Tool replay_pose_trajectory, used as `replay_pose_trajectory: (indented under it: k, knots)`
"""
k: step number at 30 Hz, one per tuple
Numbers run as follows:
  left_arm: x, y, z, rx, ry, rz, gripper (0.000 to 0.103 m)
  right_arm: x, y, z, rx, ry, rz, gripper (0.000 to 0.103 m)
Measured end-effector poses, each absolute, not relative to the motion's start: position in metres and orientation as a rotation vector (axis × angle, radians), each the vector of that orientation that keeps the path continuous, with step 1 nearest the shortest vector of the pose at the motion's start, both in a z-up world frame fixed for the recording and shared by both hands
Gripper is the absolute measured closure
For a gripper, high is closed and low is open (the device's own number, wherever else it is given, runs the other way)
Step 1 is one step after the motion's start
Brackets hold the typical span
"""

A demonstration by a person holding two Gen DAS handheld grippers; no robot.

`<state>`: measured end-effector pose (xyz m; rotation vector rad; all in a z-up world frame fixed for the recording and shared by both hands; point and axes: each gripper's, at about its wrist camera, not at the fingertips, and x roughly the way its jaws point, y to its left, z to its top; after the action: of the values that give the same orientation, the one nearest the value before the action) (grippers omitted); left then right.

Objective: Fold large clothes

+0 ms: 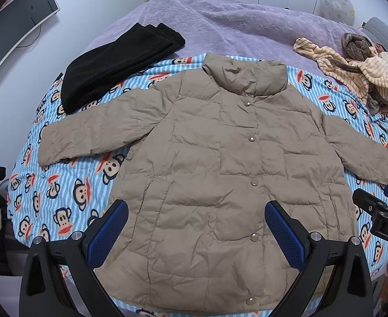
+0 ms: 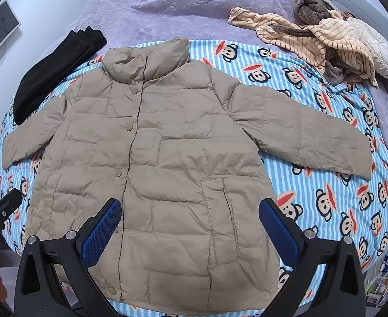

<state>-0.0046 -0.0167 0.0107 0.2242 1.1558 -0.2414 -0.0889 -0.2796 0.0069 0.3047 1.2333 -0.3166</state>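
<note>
Zero folds so far: the beige quilted puffer jacket (image 1: 215, 163) lies flat, buttoned, sleeves out, on the monkey-print striped bedsheet (image 1: 61, 198). Left claw (image 1: 196, 227) and right claw (image 2: 190, 227) hover spread wide, holding nothing.

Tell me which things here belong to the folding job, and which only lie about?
Job: jacket, spread flat; left gripper and right gripper, both open.
Lying about: black garment, striped clothes, cushion, monitor.

tan puffer jacket (image 1: 220, 174), buttoned, spread flat
</note>
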Motion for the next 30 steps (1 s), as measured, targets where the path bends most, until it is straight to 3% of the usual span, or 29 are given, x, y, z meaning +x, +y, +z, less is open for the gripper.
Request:
replay_pose_trajectory:
  k: [30]
  knots:
    - [-0.0036,-0.0176,0.0095,0.219,1.160,-0.254,0.000,-0.0886,-0.2779,0.0062,0.302,1.235,-0.322,0.000]
